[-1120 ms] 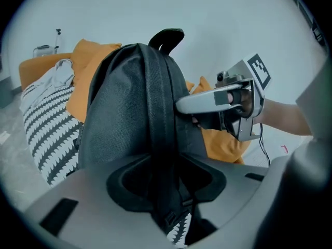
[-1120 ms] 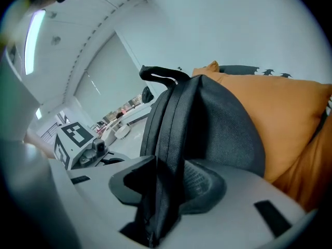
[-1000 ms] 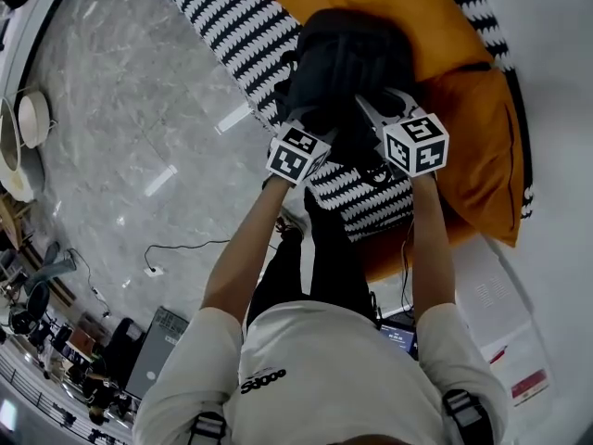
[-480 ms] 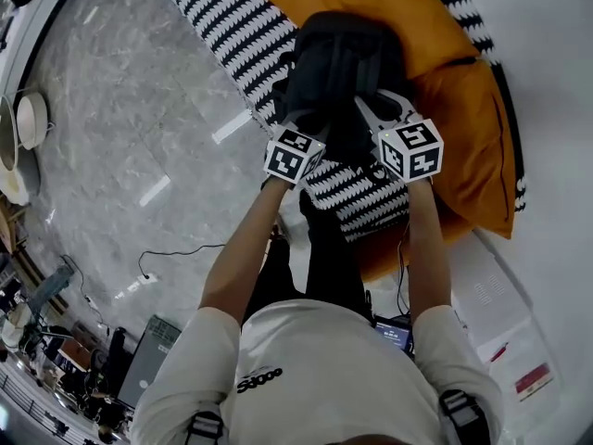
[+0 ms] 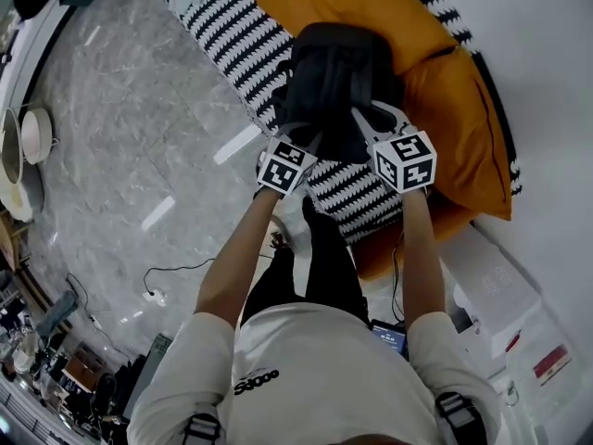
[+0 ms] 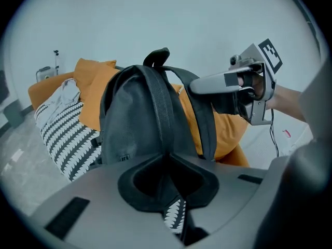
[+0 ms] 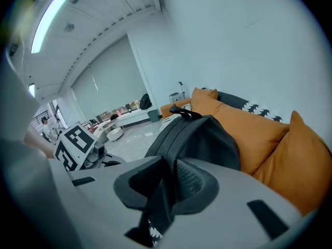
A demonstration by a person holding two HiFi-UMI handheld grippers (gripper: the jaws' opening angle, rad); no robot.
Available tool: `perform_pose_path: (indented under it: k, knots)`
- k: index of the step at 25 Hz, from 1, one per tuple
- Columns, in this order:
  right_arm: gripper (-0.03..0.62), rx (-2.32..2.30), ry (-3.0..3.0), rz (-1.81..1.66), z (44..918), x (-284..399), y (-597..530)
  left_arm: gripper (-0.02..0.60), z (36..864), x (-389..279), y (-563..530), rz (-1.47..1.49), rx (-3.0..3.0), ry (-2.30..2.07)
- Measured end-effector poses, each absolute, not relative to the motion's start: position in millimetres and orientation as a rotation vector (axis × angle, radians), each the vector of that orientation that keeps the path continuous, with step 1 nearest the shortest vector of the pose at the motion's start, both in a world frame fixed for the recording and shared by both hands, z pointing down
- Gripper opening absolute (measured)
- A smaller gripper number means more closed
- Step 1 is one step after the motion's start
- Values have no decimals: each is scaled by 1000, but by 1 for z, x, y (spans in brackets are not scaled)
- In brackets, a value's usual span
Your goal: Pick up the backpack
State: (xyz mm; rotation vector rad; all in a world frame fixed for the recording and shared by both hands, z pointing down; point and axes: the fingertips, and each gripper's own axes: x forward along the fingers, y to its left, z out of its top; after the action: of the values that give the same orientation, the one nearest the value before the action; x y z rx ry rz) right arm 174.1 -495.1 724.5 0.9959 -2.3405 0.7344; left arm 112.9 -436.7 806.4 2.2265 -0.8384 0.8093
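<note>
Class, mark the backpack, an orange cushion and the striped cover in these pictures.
backpack point(image 5: 332, 70), head view, its top panel
orange cushion point(image 5: 463, 137), head view, its middle
striped cover point(image 5: 227, 35), head view, bare part left of backpack

Overall light: bright, even and cool indoors; both gripper views carry a bluish-green tint.
Source: a long ceiling light strip point(image 7: 49, 19) glows overexposed at the upper left of the right gripper view.
Glare: white streaks of reflected lamps lie on the polished floor point(image 5: 120, 137) in the head view.
Shadows: soft and faint; the backpack point(image 5: 334, 72) reads as a near-black mass with little detail.
Distortion: strong fisheye curving; black rounded corners frame both gripper views.
Focus: the nearest foreground in both gripper views is soft; the head view smears slightly toward its edges.
</note>
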Motion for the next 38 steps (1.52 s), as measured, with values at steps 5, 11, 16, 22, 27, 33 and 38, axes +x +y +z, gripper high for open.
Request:
perform_pose_path:
  k: [5,11,16,22,27,33,38]
  knots:
    - [84,1026,-2331,725,698,174,-460,44,781,107,-405,818,2249,-823]
    - [84,1059,-2329,719,669,170,-415,44,751,99,-361,799,2274,-813]
    - [84,1095,-2332,712,642,163,-375,44,709,91,-325,738,2347,-807]
    - [84,1121,-2323,712,610,152,-330,44,664,77,-290,718,2418,-807]
    - [84,1166,-2328,791,578,153,-295,44,637,71,-259,709,2465,-772]
    - [84,1201,-2296,773,556,160,-254,44,600,73,-225,650,2537,-754]
    - [84,1217,-2273,762,543,155,-230,44,575,72,-206,581,2568,-783]
